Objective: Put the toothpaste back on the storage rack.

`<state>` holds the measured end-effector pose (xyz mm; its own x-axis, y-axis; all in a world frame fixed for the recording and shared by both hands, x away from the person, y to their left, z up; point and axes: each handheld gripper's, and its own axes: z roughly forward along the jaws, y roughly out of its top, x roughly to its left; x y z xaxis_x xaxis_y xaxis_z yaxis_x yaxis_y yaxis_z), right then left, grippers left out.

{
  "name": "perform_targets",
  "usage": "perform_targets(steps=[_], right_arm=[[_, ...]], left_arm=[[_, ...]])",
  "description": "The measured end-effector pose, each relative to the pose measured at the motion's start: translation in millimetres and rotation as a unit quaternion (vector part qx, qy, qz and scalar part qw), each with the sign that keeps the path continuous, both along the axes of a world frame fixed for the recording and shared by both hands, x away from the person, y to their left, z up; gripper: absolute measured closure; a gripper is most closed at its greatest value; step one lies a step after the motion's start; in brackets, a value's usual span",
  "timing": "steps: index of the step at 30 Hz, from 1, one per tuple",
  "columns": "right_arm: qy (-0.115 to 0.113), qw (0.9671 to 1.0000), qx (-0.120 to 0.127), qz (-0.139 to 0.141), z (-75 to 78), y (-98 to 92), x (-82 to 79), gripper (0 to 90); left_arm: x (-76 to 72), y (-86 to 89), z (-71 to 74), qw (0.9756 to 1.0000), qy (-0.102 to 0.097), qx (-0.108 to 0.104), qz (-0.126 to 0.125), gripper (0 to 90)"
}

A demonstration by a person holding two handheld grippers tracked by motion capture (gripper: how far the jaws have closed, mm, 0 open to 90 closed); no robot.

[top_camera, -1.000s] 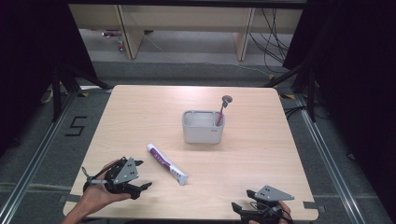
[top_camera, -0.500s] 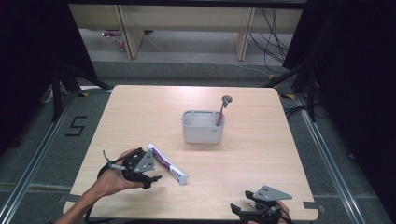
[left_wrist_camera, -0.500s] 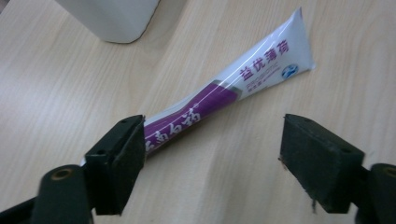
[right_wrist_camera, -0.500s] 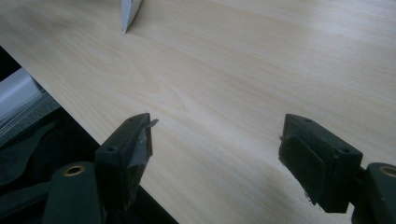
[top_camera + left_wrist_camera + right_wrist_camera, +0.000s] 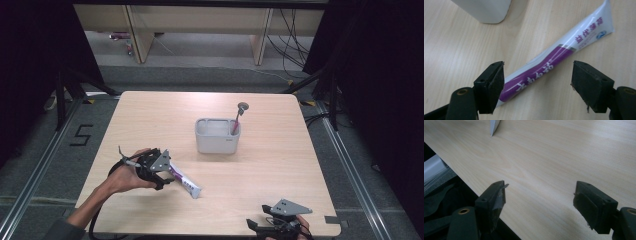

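A white and purple toothpaste tube [image 5: 184, 182] lies flat on the wooden table [image 5: 280, 165], left of centre. My left gripper [image 5: 162, 176] is at the tube's left end. In the left gripper view the tube [image 5: 574, 40] runs slantwise between the pads of the left gripper [image 5: 537, 75]. Its purple end passes close by the left pad, which hides the tip. The jaws have just been closing a little, stand wide apart, and press on nothing. My right gripper [image 5: 256, 227] rests at the table's front edge, and in its own view the right gripper [image 5: 539, 202] is open with nothing between its pads.
A grey rectangular holder [image 5: 217, 136] stands at the table's centre with a pink-handled utensil [image 5: 239, 115] leaning in its right end. The holder's corner [image 5: 486, 10] shows beyond the tube in the left gripper view. Dark floor and rails surround the table.
The left hand has moved right across the table to the tube, and its jaws now straddle the tube's near end. The right gripper has stayed where it was.
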<state>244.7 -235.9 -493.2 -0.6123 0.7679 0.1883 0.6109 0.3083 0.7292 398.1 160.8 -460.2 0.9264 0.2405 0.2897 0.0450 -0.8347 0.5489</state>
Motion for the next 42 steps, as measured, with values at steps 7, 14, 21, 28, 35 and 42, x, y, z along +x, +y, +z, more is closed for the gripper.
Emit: perform_targets(steps=[7,14,21,28,35,42], right_arm=[[-0.012,0.9999,-0.009,0.003,-0.3,-0.4,0.8,26.3],[-0.001,1.0000,0.002,0.006,0.0,-0.1,0.4,26.4],[-0.007,0.9999,-0.004,0.007,0.5,-0.4,0.5,26.7],[-0.012,0.9999,0.002,0.005,0.4,-1.1,1.1,27.1],[-0.012,0.9999,-0.003,0.005,1.3,-1.6,0.8,27.1],[-0.009,1.0000,-0.001,0.003,1.4,-1.6,0.2,27.2]], left_arm=[[9.8,-6.7,-3.5,0.9995,0.009,0.027,-0.015,27.1],[15.2,-16.1,-7.0,0.9977,0.017,0.055,-0.036,30.0],[19.1,-19.7,-11.0,0.9960,0.036,0.068,-0.046,28.7],[28.5,-19.5,-17.7,0.9952,0.054,0.068,-0.044,31.1],[31.4,-23.5,-21.6,0.9937,0.058,0.083,-0.048,36.7],[30.5,-27.7,-22.2,0.9927,0.069,0.087,-0.046,52.3]])
